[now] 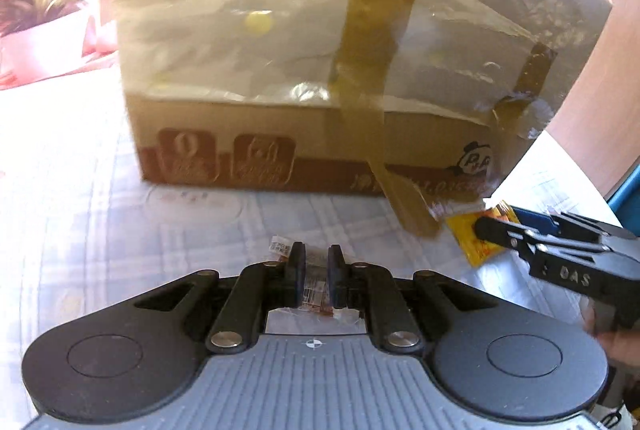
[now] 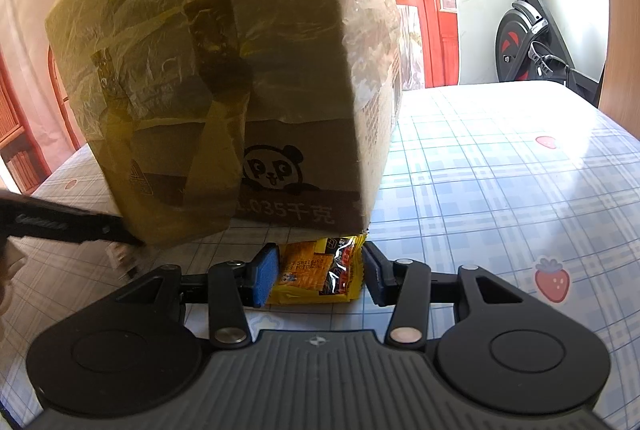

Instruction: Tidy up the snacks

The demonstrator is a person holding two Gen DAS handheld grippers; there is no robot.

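Cardboard box (image 1: pixel 320 69) stood on the table (image 2: pixel 500 157), directly ahead of both grippers. Left gripper (image 1: pixel 316 270) sat before the box's long face, a small snack wrapper (image 1: pixel 314 294) lying between its fingers. Right gripper (image 2: pixel 320 270) sat at the box's near corner, to the right of the left gripper, with a snack packet (image 2: pixel 320 270) between its spread fingers, just before the box's base. Potted plant (image 1: pixel 44 1) stood behind the box, to its left. Exercise bike (image 2: pixel 536 17) stood beyond the table's far edge.
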